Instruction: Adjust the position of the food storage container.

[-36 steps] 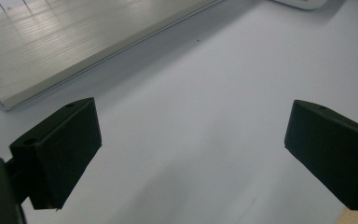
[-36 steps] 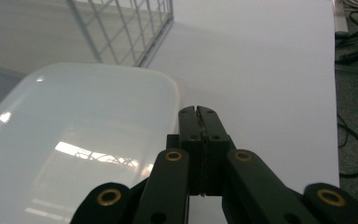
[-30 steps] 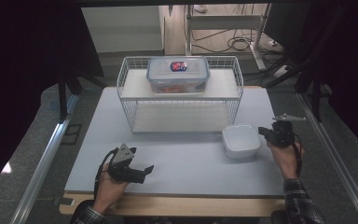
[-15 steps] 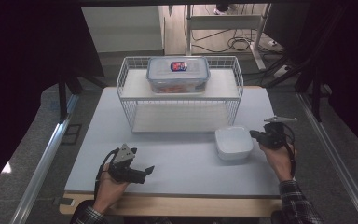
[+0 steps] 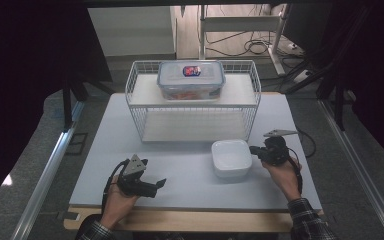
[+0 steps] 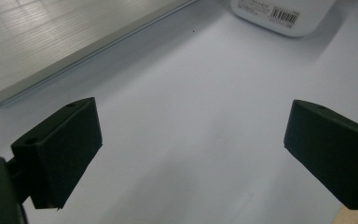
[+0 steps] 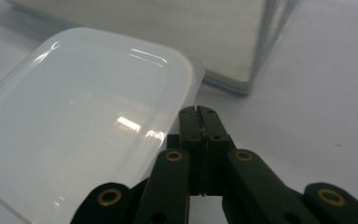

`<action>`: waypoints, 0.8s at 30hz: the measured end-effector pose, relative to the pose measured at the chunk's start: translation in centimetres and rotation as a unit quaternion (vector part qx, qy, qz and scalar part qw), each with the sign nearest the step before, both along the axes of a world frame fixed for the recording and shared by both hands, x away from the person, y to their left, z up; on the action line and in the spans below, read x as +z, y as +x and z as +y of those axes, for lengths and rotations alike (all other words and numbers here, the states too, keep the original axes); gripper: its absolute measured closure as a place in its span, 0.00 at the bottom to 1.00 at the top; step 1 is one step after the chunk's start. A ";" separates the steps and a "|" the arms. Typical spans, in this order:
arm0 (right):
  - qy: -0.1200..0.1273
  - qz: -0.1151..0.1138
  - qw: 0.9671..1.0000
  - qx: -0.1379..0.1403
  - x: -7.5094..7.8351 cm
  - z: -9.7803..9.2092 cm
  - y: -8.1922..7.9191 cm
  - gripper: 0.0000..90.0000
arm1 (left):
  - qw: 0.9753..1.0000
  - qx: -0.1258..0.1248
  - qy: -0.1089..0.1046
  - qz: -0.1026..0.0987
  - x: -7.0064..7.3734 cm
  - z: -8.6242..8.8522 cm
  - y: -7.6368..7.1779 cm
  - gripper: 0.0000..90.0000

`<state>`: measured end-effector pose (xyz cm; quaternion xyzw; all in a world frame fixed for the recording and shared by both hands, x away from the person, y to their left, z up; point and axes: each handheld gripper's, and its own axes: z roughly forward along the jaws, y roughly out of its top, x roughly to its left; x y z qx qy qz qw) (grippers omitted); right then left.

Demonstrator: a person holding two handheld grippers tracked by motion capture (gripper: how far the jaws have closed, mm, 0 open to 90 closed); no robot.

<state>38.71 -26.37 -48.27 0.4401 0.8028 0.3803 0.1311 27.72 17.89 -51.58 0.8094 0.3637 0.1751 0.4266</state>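
A white plastic container (image 5: 231,157) sits on the white table (image 5: 190,175), in front of the rack's right corner. My right gripper (image 5: 252,149) is shut, its tips against the container's right edge. In the right gripper view the closed jaws (image 7: 198,111) lie beside the rim of the milky container (image 7: 84,121), with nothing between them. My left gripper (image 5: 160,183) rests low at the front left, open and pointing right. Its jaws (image 6: 191,149) stand wide apart over bare table, and the container (image 6: 279,11) with its barcode label lies farther off.
A white wire rack (image 5: 192,100) stands at the back middle of the table, with a clear lidded box (image 5: 191,80) on its top shelf. Its lower shelf (image 6: 51,37) is bare. Cables and table legs lie on the floor behind.
My right gripper has moved left and the white container has slid left with it, toward the middle of the table. The left gripper has stayed put.
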 end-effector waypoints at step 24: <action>0.007 0.014 0.997 0.082 -0.8 6.6 -1.7 1.00 | 1.000 -0.008 0.004 0.009 -0.2 -0.3 0.1 0.04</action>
